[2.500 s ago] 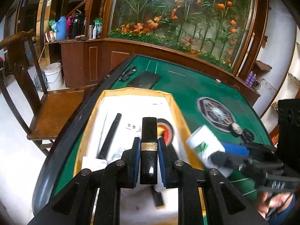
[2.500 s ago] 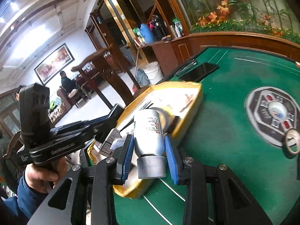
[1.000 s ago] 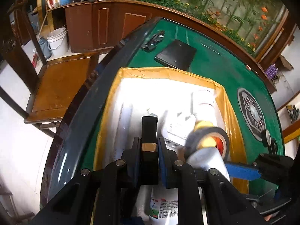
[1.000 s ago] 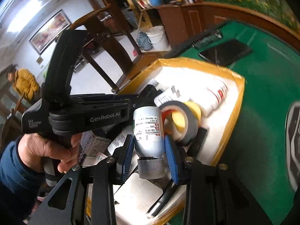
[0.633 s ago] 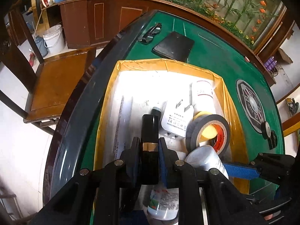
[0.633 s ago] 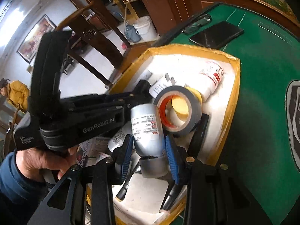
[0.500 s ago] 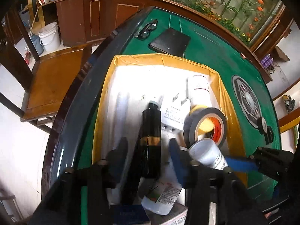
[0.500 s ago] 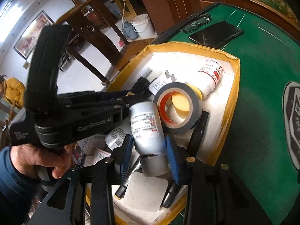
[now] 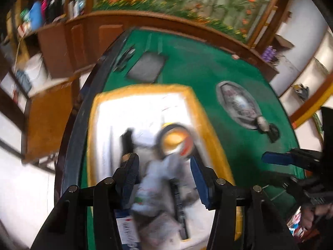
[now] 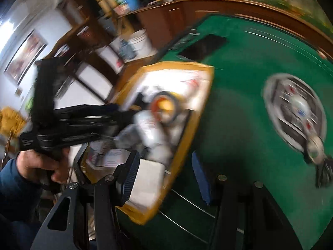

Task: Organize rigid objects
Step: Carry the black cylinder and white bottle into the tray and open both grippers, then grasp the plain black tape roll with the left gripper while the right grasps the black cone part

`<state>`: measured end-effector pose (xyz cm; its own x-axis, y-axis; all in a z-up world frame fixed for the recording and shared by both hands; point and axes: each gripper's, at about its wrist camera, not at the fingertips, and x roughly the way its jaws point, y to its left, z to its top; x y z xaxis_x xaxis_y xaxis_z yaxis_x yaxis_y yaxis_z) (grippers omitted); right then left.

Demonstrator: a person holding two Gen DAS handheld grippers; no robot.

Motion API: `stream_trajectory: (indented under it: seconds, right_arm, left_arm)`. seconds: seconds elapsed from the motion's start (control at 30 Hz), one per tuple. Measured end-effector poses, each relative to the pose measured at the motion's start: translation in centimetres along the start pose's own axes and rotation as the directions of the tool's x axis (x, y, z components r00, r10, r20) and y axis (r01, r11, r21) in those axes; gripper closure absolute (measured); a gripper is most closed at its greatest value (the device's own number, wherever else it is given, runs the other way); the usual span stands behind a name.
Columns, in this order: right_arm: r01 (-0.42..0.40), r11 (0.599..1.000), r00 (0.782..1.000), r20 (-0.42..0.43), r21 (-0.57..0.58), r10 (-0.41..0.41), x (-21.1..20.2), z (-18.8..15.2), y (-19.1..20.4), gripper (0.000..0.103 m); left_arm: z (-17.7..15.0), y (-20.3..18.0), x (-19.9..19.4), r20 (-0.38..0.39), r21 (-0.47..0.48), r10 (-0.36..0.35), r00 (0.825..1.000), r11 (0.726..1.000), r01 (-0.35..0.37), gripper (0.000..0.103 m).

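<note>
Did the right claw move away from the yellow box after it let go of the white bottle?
Yes. The right claw, open now, has pulled back and rightward: the yellow box it was reaching into lies ahead at its left, with green table between its fingers.

Right gripper (image 10: 164,177) fingers spread, empty, over yellow-rimmed box (image 10: 187,137) edge; view blurred.

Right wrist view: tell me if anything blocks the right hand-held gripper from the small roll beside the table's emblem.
Nothing visible does. Only bare green felt lies between the open right hand-held gripper and the small roll. The yellow-rimmed box sits on the other side. The picture is blurred.
</note>
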<state>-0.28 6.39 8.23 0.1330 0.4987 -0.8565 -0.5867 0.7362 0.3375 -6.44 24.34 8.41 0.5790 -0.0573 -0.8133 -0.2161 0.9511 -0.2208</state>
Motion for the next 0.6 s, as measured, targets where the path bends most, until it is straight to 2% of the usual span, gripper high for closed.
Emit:
stream_trajectory:
  seconds: [0.1,0.17,0.23,0.37,0.47,0.53,0.6]
  right_arm:
    - [0.053,0.991,0.998,0.019,0.125,-0.055,-2.0,-1.3,-4.1,0.052]
    - [0.076,0.976,0.996,0.035,0.202,-0.085,-3.5,-2.2,-6.7,0.048]
    - [0.106,0.955,0.991,0.054,0.277,-0.126,-5.0,-3.3,-9.4,0.041]
    - [0.121,0.924,0.986,0.062,0.363,-0.153,-6.9,-5.3,-13.3,0.04]
    - [0.127,0.909,0.983,0.07,0.396,-0.168,-8.4,-6.7,-15.8,0.04]
    - [0.131,0.903,0.982,0.07,0.408,-0.174,-9.2,-7.6,-17.3,0.04]
    - [0.119,0.897,0.984,0.071,0.425,-0.164,-9.9,-8.5,-18.9,0.04]
  left_arm:
    - [1.0,-2.9,-1.2,0.029,0.084,-0.059,0.998,0.995,0.056,0.049]
    - [1.4,-5.0,-1.4,0.024,0.134,-0.105,0.994,0.986,0.101,0.038]
    - [1.4,-7.4,-1.1,0.006,0.176,-0.151,0.988,0.973,0.148,0.036]
    - [1.5,-12.4,1.5,-0.062,0.187,-0.22,0.974,0.956,0.228,0.036]
    - [1.7,-16.6,4.3,-0.097,0.203,-0.236,0.967,0.946,0.251,0.035]
    - [2.0,-18.8,5.9,-0.115,0.227,-0.204,0.972,0.948,0.226,0.03]
    - [2.4,-21.6,8.1,-0.146,0.288,-0.187,0.971,0.931,0.223,0.029]
